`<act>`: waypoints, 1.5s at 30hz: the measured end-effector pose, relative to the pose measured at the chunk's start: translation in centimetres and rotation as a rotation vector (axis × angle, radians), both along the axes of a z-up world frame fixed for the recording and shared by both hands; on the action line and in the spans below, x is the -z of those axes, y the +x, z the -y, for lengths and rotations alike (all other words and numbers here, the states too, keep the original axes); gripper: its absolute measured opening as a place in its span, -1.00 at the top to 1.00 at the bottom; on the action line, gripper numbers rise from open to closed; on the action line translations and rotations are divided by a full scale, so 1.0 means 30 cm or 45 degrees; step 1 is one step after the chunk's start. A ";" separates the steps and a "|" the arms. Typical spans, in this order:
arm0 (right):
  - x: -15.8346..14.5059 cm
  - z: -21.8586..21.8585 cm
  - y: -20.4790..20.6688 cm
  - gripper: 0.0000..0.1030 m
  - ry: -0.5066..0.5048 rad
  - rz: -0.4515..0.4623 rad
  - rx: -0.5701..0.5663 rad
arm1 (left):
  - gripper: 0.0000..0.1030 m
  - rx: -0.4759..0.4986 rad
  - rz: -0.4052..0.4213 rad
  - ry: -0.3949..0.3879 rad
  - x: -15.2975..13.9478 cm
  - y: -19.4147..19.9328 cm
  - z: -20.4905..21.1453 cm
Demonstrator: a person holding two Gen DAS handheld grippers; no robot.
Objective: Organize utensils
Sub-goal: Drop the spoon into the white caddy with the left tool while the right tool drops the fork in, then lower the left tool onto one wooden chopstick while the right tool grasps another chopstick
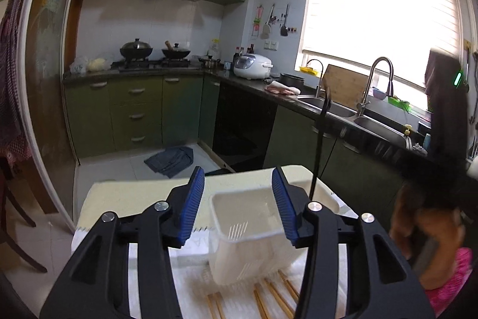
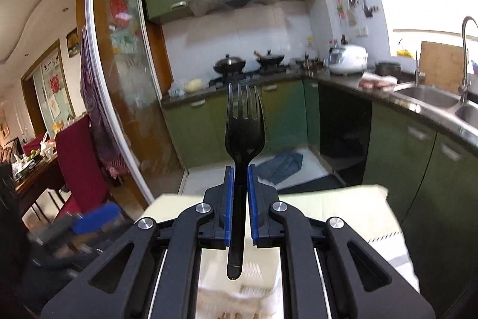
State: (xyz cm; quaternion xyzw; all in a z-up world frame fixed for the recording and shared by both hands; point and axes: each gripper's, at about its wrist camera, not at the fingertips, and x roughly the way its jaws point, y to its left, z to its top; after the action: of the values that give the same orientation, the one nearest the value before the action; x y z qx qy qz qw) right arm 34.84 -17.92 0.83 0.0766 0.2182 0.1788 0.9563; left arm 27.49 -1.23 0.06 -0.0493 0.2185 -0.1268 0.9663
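Two grippers over table point(image 1: 125, 196). Left gripper point(image 1: 238, 207): jaws spread, nothing between, white bin point(image 1: 248, 232) just ahead, chopsticks point(image 1: 277, 296) lying on cloth point(image 1: 191, 283) below. Right gripper point(image 2: 240, 207): jaws clenched on black fork point(image 2: 244, 124), tines up, handle hanging above bin.

Daylight floods through a blown-out window point(image 1: 379, 17) at upper right; fisheye distortion bends the frame edges, and motion blur smears a hand point(image 1: 424, 232) at lower right.
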 end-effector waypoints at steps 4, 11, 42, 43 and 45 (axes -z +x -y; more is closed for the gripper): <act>0.086 -0.013 -0.008 0.80 -0.033 -0.049 -0.023 | -0.07 -0.001 -0.077 -0.011 0.022 -0.047 -0.033; 0.149 -0.006 -0.052 0.69 -0.057 -0.088 -0.035 | -0.07 0.012 -0.167 0.004 0.058 -0.117 -0.065; 0.365 0.266 -0.526 0.32 -0.097 -0.391 -0.070 | 0.46 -0.065 -1.075 0.313 0.493 -0.060 0.039; 0.375 0.257 -0.517 0.32 -0.107 -0.413 -0.082 | 0.51 -0.066 -1.083 0.312 0.492 -0.062 0.044; 0.389 0.237 -0.495 0.32 -0.122 -0.447 -0.101 | 0.54 -0.057 -1.122 0.265 0.493 -0.038 0.040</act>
State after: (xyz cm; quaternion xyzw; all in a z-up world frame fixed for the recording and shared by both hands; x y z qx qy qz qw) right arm 19.98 -25.03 -10.85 0.0524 0.3928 0.1898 0.8983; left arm 26.34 -2.44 -14.74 -0.0058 0.6193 -0.0503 0.7835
